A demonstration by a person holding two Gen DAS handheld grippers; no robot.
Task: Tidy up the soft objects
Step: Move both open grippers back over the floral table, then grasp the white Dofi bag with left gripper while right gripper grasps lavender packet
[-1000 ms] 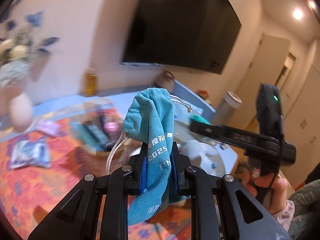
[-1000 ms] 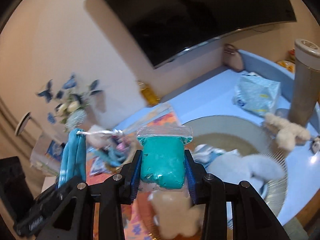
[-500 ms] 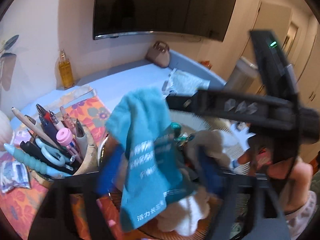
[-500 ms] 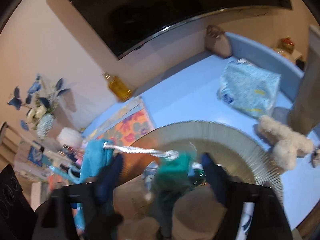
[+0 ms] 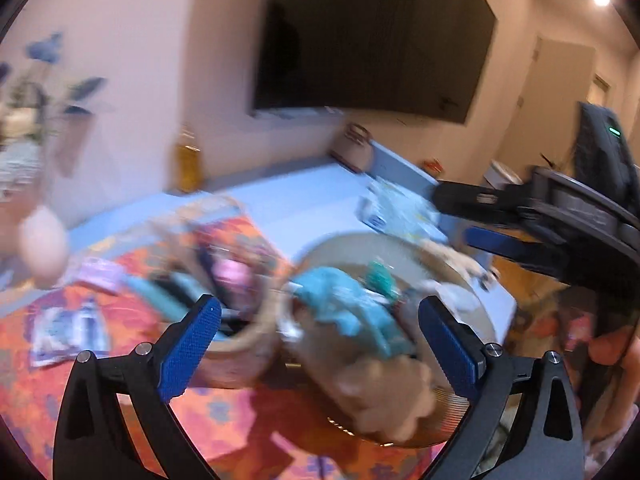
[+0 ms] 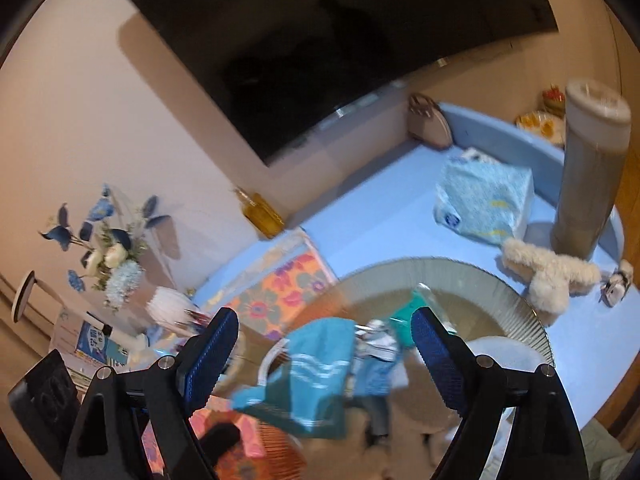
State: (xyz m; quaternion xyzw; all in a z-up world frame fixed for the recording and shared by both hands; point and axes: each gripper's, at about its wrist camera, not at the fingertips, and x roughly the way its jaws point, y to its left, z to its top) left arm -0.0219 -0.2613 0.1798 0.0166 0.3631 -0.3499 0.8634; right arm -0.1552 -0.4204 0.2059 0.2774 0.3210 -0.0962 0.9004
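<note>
While tilted downward, both grippers (image 5: 316,320) (image 6: 324,344) gape empty.

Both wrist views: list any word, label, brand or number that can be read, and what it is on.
None can be read.
Teal pouch in the bowl: white wavy lines only, blurred.
Blue tissue pack: round blue logo, too small.
Blue-and-white booklet: blurred print.
Packet on the orange mat: blurred.
</note>
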